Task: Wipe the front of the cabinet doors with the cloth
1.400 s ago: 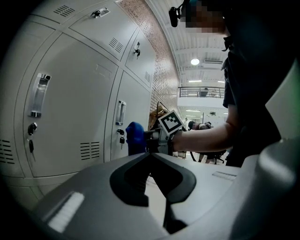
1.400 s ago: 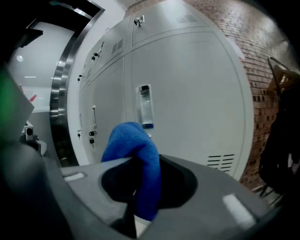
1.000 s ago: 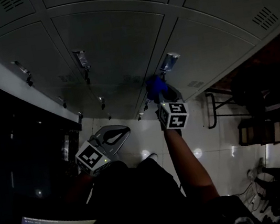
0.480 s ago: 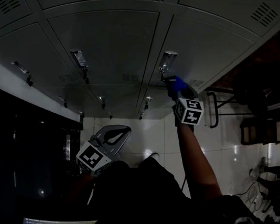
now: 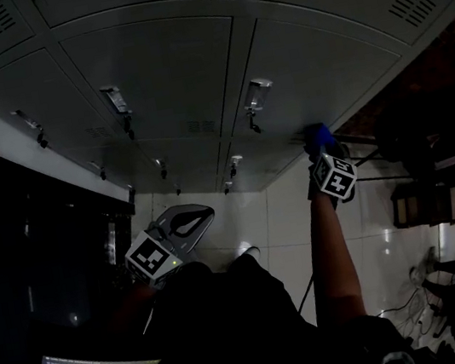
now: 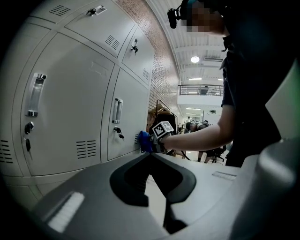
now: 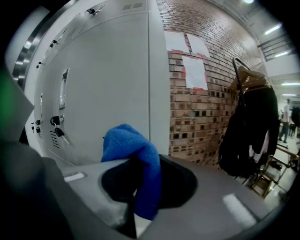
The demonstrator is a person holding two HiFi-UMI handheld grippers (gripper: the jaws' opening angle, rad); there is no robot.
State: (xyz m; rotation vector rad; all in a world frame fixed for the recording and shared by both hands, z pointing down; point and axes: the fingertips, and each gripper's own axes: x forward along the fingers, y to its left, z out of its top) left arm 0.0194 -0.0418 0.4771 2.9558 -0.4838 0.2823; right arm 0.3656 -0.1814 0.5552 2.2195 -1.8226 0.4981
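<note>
Left of the right claw point(image 5: 327, 157), clenched on cloth point(image 7: 127, 146), sits the door point(image 5: 329, 65) just crossed, pass done; left claw point(image 6: 151, 154) closed, empty.

Left gripper point(image 5: 182, 222) and right gripper point(image 7: 138, 206) are chunky grey plastic; black-and-white marker cubes point(image 5: 336, 178) on both; dark short-sleeved top point(image 6: 251, 70).

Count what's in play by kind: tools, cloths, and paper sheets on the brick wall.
Tools: 2, the left tool and the right tool
Blue cloth: 1, clamped in the right tool
Paper sheets: 3
Total: 6
</note>
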